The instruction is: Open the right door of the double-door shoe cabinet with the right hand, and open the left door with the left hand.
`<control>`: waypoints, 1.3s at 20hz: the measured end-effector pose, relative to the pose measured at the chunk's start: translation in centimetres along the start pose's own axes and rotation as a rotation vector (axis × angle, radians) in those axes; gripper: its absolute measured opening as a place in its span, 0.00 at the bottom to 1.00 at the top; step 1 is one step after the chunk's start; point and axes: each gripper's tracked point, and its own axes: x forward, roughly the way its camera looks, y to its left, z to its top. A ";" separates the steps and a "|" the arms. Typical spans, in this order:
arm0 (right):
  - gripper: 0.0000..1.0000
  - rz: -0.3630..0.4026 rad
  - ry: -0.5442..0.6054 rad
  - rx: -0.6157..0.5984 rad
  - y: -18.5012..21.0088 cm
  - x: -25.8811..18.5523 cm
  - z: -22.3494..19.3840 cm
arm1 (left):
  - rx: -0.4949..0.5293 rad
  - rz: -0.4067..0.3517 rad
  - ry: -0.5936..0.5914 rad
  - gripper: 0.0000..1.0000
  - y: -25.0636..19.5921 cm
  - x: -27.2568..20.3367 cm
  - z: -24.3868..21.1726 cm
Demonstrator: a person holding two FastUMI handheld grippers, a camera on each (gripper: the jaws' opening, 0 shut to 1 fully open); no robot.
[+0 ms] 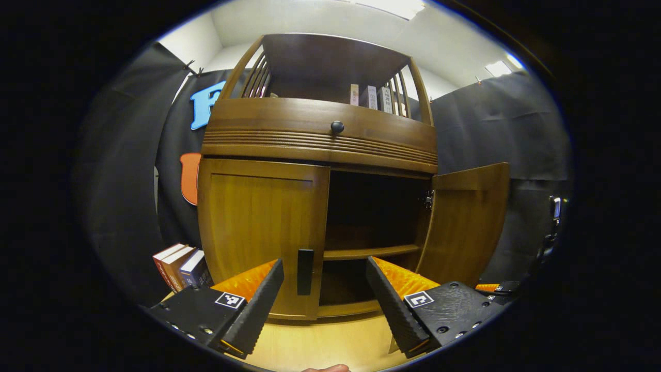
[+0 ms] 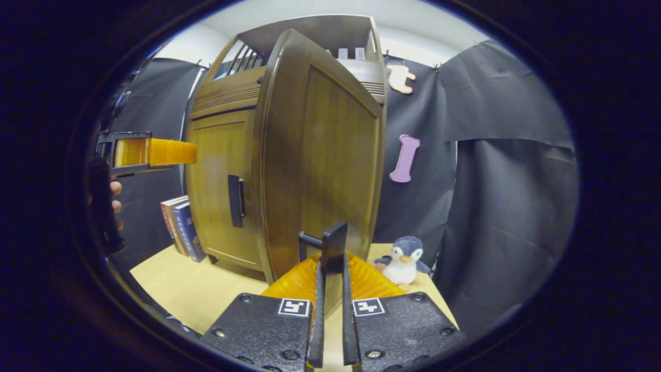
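Right door [image 2: 315, 170] swung open, right gripper [image 2: 330, 258] clamped on its handle [image 2: 330, 247]. Left gripper [image 1: 325, 289] spread wide before closed left door [image 1: 261, 232]. Penguin [image 2: 404, 260] on counter [image 2: 206, 294].

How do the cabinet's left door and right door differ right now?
The right door is swung open, baring the shelf inside; the left door is shut flat. The right gripper is shut on the right door's handle; the left door's handle is free, with the left gripper open in front of it. Both are the same brown panelled wood with dark vertical handles.
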 end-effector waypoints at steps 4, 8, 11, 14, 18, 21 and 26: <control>0.13 -0.046 0.002 0.031 -2.4 -0.7 -0.2 | -0.026 -0.011 0.026 0.94 -0.7 0.4 -0.6; 0.11 -0.081 0.007 0.037 -4.2 -1.4 -0.4 | -0.007 -0.031 0.043 0.94 -1.0 0.5 -1.0; 0.09 -0.122 0.010 0.049 -6.1 -2.0 -0.6 | 0.003 -0.049 0.051 0.94 -1.4 0.8 -1.2; 0.05 -0.175 0.015 0.078 -8.4 -2.6 -0.7 | -0.004 -0.066 0.068 0.94 -1.8 1.0 -1.7; 0.04 -0.251 0.014 0.106 -10.9 -3.6 -0.9 | 0.001 -0.062 0.081 0.94 -1.8 1.4 -2.2; 0.04 -0.294 0.003 0.114 -12.4 -4.8 -0.8 | 0.030 -0.031 0.082 0.94 -0.8 1.9 -2.4; 0.04 -0.293 -0.016 0.086 -11.6 -6.1 -0.2 | 0.055 0.000 0.072 0.94 0.3 2.8 -2.7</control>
